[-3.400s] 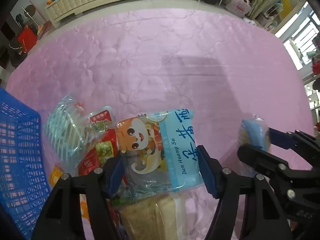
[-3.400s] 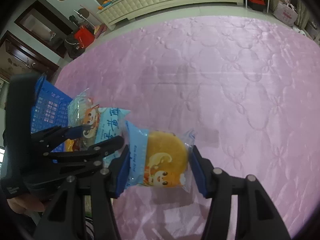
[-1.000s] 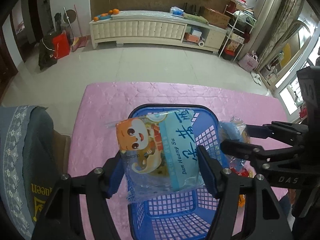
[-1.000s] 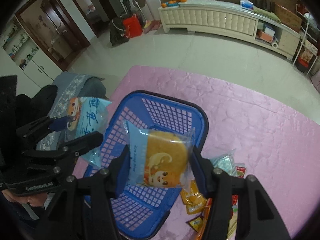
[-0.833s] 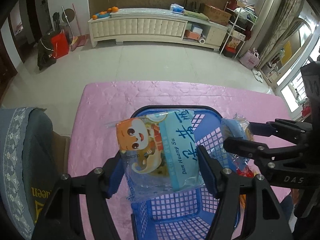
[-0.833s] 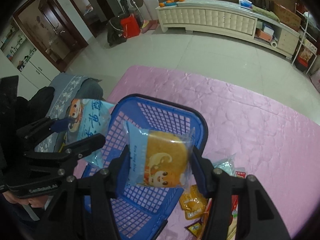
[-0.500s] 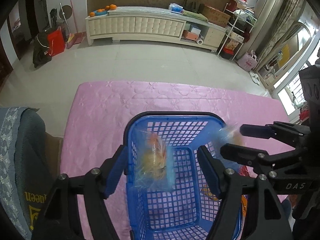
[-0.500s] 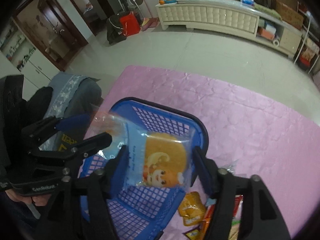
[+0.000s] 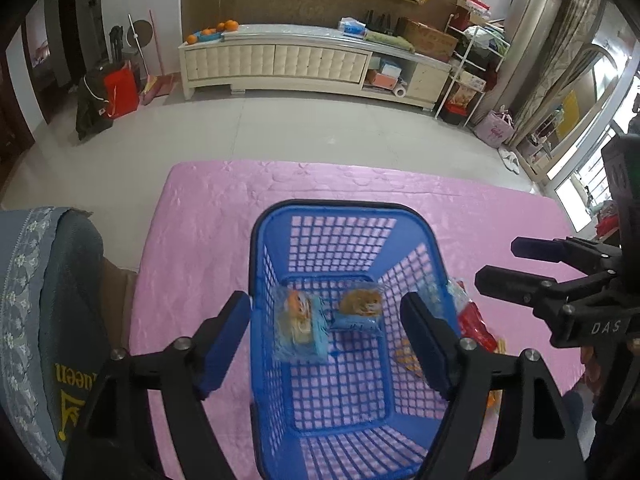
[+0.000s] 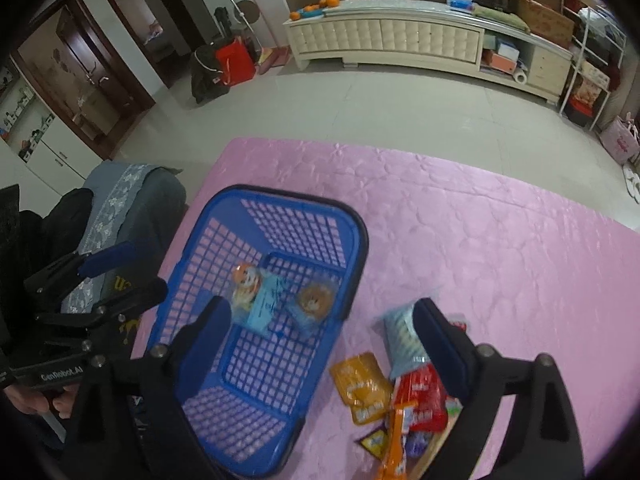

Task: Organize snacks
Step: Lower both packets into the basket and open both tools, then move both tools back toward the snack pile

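Note:
A blue plastic basket point(image 9: 412, 224) point(image 10: 360, 236) stands on the pink tablecloth. Two snack packs lie on its bottom: a clear-and-blue pack with a cartoon face point(image 9: 301, 326) point(image 10: 256, 298) and a round yellow cake in a blue wrapper point(image 9: 359, 307) point(image 10: 314, 304). My left gripper point(image 9: 326, 346) is open and empty above the basket. My right gripper point(image 10: 322, 352) is open and empty above the basket's right rim. It also shows at the right of the left wrist view point(image 9: 504, 264). The left gripper appears at the left of the right wrist view point(image 10: 120, 272).
A pile of loose snack packs point(image 10: 400, 384) lies on the cloth right of the basket, partly seen in the left wrist view point(image 9: 472, 320). A grey-blue covered chair point(image 9: 44, 320) point(image 10: 120, 200) stands at the table's left edge. Tiled floor and a white cabinet point(image 9: 312, 64) lie beyond.
Both grippers carried their packs from the pile to above the basket, then opened. The cartoon pack and the cake pack dropped and now lie on the basket's bottom.

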`<state>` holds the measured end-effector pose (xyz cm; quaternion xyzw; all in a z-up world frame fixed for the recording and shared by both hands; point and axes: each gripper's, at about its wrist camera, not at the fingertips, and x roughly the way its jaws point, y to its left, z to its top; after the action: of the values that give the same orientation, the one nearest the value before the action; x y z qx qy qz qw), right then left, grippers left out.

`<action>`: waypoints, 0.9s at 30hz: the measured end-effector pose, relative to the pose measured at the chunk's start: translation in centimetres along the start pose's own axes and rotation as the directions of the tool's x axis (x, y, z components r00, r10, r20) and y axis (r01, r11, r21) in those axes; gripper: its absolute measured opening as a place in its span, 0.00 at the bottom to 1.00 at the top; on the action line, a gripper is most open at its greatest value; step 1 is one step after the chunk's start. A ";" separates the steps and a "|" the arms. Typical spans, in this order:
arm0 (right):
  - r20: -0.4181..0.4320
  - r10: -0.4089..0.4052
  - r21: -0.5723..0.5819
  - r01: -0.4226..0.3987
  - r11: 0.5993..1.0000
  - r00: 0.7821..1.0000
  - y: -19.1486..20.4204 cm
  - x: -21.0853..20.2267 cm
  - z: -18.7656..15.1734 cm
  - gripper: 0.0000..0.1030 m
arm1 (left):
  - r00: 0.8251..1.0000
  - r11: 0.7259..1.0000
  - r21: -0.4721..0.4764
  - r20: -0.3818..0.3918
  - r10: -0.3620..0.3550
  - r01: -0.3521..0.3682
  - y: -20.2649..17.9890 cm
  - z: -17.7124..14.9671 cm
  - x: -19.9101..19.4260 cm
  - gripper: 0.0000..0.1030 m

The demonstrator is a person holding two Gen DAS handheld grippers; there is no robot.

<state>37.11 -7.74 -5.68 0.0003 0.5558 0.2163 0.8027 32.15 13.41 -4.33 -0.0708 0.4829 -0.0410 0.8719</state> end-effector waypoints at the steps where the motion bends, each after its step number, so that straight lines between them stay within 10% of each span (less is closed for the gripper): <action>1: 0.005 0.002 -0.001 -0.002 1.000 1.000 0.1 -0.5 -0.3 0.92 | 1.000 1.000 0.006 0.004 0.006 -0.006 -0.2 -0.3 -0.6 0.73; 27: 0.080 -0.035 0.089 0.028 0.996 0.996 -5.9 -9.9 -9.4 0.92 | 0.999 0.991 0.128 0.031 -0.034 0.030 -12.2 -5.3 -4.8 0.73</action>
<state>27.90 -18.74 -1.88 0.0358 0.5315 0.1789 0.8272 25.11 1.56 -1.13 -0.0236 0.4634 -0.0845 0.8818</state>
